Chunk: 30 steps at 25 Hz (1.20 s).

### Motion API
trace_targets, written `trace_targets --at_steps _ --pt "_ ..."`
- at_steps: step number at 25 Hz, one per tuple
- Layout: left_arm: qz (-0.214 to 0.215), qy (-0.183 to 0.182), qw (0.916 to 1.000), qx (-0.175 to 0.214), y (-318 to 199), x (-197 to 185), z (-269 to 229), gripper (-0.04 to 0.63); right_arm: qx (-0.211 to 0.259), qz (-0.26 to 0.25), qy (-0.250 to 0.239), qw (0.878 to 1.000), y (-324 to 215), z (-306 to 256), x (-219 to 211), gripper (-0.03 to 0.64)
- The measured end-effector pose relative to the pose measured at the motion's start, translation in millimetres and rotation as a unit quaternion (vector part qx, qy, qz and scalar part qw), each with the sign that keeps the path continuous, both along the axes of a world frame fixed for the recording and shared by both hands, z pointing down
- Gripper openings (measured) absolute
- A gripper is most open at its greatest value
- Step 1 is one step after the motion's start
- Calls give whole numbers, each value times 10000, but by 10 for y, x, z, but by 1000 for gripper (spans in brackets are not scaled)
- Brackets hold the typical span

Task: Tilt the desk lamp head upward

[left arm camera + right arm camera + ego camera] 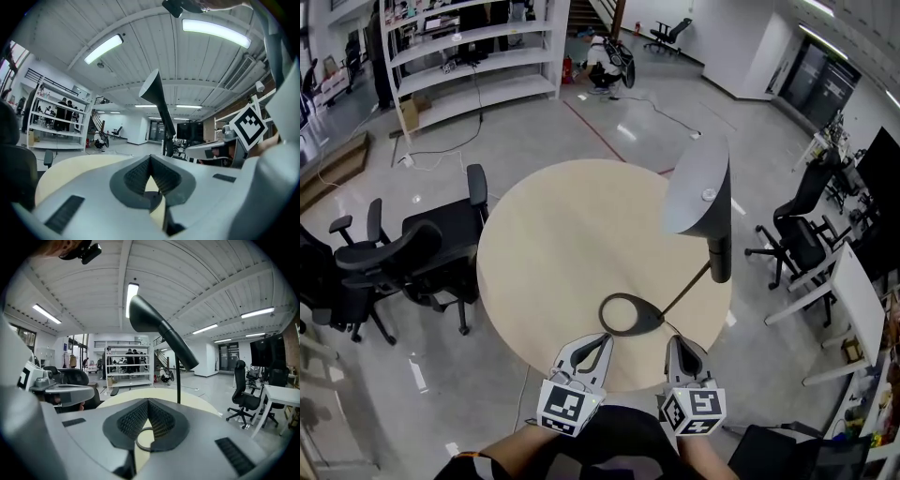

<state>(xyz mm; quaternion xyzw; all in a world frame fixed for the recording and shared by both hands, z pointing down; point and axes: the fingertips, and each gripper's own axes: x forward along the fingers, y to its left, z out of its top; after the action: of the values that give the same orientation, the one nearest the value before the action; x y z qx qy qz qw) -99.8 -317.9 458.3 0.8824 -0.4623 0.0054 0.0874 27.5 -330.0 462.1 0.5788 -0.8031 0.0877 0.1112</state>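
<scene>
At the near edge of the round bench (546,246), the left gripper (600,341) and the right gripper (676,347) both sit with their jaws pressed together and nothing between them. The desk lamp's ring base (630,314) lies just beyond their tips. Its thin stem (686,285) rises to the right, up to the dark cone head (698,186), which is well apart from either gripper. The main risk is likely the light base. If the head is pushed upward with nothing steadying the ring, the lamp could slide or tip. Closed jaws can only nudge the head, and they may slip off the smooth cone.
</scene>
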Motion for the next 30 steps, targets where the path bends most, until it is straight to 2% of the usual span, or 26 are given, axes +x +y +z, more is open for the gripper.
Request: trace_targets --at_steps 7,13,20,23,30 --pt "-67 -209 9998 40 264 286 -44 48 42 -189 -60 9998 277 -21 188 9" --pt "-90 -377 9992 66 687 831 -25 48 99 -265 -165 9995 734 10 684 9" --pt "-402 -451 9980 172 1512 1651 -9 48 348 -522 68 9980 1619 70 1451 9" --pt "-533 -475 9972 203 1904 1956 8 48 411 -651 -59 9970 1960 125 1736 9" --pt "-1022 -696 9923 -25 2697 2374 96 48 298 -968 -465 9938 2541 286 2209 9"
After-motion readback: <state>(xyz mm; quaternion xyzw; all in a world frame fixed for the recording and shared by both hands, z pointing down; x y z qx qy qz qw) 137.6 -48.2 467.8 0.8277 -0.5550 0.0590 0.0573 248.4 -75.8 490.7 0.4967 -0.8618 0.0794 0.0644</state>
